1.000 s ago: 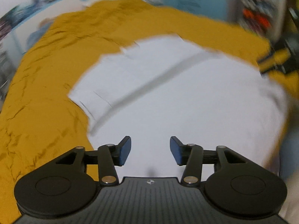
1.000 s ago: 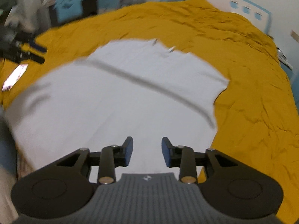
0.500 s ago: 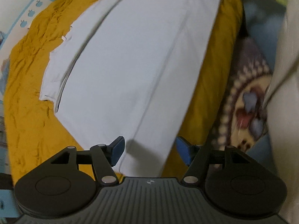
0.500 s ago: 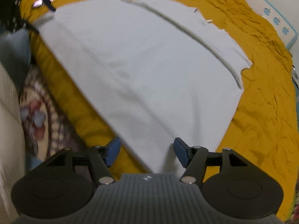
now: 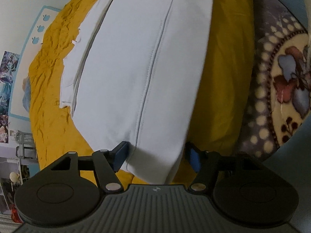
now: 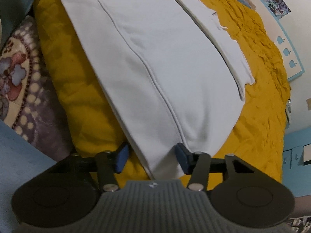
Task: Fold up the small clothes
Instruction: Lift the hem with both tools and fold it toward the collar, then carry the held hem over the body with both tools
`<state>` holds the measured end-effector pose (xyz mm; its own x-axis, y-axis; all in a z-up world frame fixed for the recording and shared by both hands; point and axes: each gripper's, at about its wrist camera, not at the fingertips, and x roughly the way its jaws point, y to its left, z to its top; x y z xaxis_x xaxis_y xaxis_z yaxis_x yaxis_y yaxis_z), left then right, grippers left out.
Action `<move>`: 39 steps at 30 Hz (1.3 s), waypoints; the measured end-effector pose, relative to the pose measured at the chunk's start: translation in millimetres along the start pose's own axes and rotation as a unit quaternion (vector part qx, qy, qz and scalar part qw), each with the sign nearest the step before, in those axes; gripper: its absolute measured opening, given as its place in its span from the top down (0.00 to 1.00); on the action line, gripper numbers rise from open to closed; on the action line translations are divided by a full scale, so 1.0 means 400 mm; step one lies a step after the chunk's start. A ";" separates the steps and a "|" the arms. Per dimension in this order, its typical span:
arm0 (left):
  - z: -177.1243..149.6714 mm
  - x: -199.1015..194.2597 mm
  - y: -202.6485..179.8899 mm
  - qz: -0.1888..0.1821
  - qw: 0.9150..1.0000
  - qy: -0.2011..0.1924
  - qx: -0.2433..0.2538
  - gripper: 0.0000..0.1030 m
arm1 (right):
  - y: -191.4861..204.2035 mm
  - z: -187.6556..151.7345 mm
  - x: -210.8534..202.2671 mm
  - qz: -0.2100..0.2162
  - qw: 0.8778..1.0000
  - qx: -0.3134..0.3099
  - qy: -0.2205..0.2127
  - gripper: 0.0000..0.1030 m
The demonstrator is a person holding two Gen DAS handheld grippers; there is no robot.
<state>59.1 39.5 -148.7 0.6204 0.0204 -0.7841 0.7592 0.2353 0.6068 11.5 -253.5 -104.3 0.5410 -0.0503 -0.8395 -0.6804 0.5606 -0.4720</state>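
A white garment [image 5: 136, 68] lies spread flat on a mustard-yellow bedspread [image 5: 50, 104], with a stitched seam running along its length. In the left wrist view its near corner sits between the jaws of my left gripper [image 5: 156, 158]. The jaws are closing and the blue pads [image 5: 120, 156] stand at the cloth's edges without pinching it. In the right wrist view the garment's [image 6: 155, 58] other near corner lies between the closing jaws of my right gripper [image 6: 151, 159]. One pad [image 6: 181, 158] is against the cloth. The other is still apart from it, over the bedspread [image 6: 262, 116].
A grey and cream patterned blanket [image 5: 281, 77] hangs at the bed's near side, also the blanket [image 6: 19, 68] in the right wrist view. A pale wall with a blue-bordered panel [image 5: 38, 29] runs behind the bed. Blue drawers [image 6: 295, 155] stand to the right.
Both grippers came down from over the middle of the garment and rolled to its near corners. Their jaws opened wider, then began to narrow around the cloth.
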 end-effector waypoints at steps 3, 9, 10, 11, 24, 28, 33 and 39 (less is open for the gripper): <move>-0.001 -0.019 0.013 0.002 1.000 -0.005 -0.019 0.44 | 0.005 -0.003 -0.015 -0.015 1.000 -0.020 -0.005 0.81; -0.005 -0.073 0.034 0.009 0.997 -0.027 -0.077 0.94 | 0.008 -0.007 -0.081 -0.036 0.999 -0.014 -0.029 1.00; -0.003 -0.084 0.037 0.019 0.996 -0.033 -0.086 0.95 | 0.007 -0.004 -0.088 -0.040 0.999 -0.011 -0.034 1.00; -0.002 -0.097 0.042 0.024 0.994 -0.041 -0.094 0.95 | 0.005 -0.004 -0.100 -0.045 0.998 -0.007 -0.039 1.00; 0.023 -0.195 0.205 0.077 0.969 -0.104 -0.212 0.96 | -0.102 0.056 -0.227 -0.125 0.984 0.066 -0.111 1.00; 0.044 -0.204 0.287 0.102 0.961 -0.115 -0.231 0.96 | -0.173 0.097 -0.234 -0.156 0.976 0.080 -0.128 1.00; 0.082 -0.193 0.392 0.140 0.952 -0.133 -0.238 0.96 | -0.286 0.158 -0.237 -0.189 0.967 0.090 -0.147 1.00; 0.138 -0.145 0.534 0.174 0.938 -0.147 -0.260 0.96 | -0.425 0.228 -0.219 -0.222 0.953 0.117 -0.168 1.00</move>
<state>196.1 35.1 33.5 0.8984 -0.0673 -0.4340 0.3493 0.7084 0.6133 124.8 -268.9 74.2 0.9048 -0.0792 -0.4185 -0.2403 0.7163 -0.6551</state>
